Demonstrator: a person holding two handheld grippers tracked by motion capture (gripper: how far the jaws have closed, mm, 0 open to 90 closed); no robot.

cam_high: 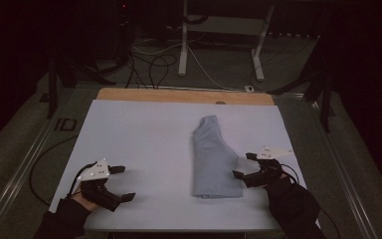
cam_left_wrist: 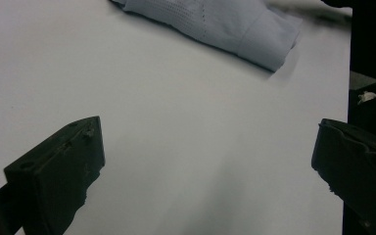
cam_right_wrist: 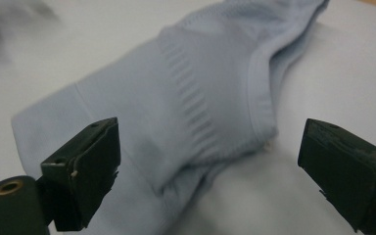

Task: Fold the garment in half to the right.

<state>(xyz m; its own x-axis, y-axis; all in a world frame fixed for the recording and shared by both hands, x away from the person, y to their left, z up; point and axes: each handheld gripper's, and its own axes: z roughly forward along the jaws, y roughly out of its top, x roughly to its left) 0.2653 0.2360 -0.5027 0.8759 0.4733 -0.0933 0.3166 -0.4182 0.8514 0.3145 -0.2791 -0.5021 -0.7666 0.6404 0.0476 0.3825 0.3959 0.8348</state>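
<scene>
I see folded pale-blue garment (cam_high: 214,159) right of centre on white table (cam_high: 139,134) | right gripper (cam_high: 245,165) gaping, empty, at its right edge | left gripper (cam_high: 122,183) gaping, empty, near-left | risk: I pinch one layer, fold unravels.

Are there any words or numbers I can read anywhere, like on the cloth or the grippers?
"ID": big marks on the floor left of the table, dim, so the reading is unsure.
Cloth: no words or label.
Left gripper and right gripper: no words to read.
</scene>
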